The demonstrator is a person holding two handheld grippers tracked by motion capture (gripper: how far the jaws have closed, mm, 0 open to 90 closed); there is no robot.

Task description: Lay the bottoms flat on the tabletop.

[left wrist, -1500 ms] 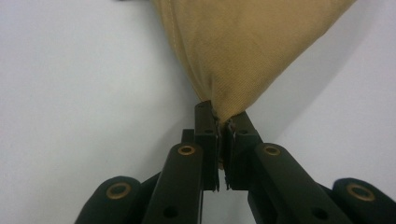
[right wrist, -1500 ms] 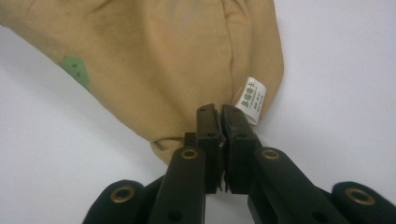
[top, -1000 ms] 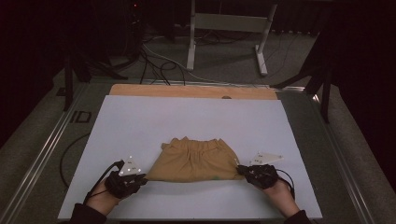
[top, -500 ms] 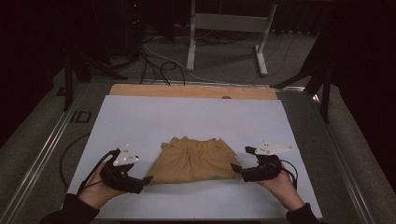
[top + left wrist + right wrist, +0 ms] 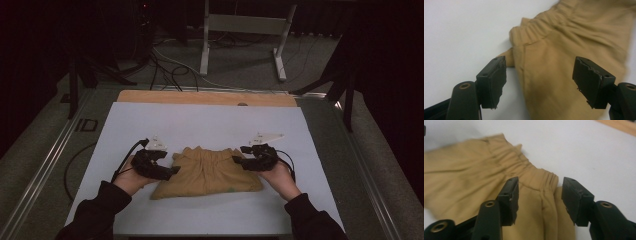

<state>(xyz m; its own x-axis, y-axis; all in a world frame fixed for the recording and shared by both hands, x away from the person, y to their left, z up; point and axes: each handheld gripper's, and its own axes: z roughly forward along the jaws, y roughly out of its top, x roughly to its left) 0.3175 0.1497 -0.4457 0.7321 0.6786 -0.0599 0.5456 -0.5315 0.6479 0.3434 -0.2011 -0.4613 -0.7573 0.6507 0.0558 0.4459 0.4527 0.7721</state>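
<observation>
1. Left gripper point(image 5: 167, 171) sits low at the left, its hand point(image 5: 131, 176) behind it, dark sleeve point(image 5: 97, 212) coming in from the near edge.
2. Its fingers point(image 5: 491, 81) have just been closing, yet stand apart, pinching nothing.
3. Right gripper point(image 5: 239, 161) mirrors it at the right, pointing inward.
4. Its fingers point(image 5: 576, 198), also just closing, show a gap, gripping nothing.

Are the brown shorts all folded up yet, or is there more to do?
Done: the tan shorts lie in a compact folded bundle on the white table cover. In hand: nothing is gripped; the left gripper and right gripper hover open over the waistband ends, their jaws just closing a little. Left: probably grabbing those ends for another fold or some tidying.
</observation>
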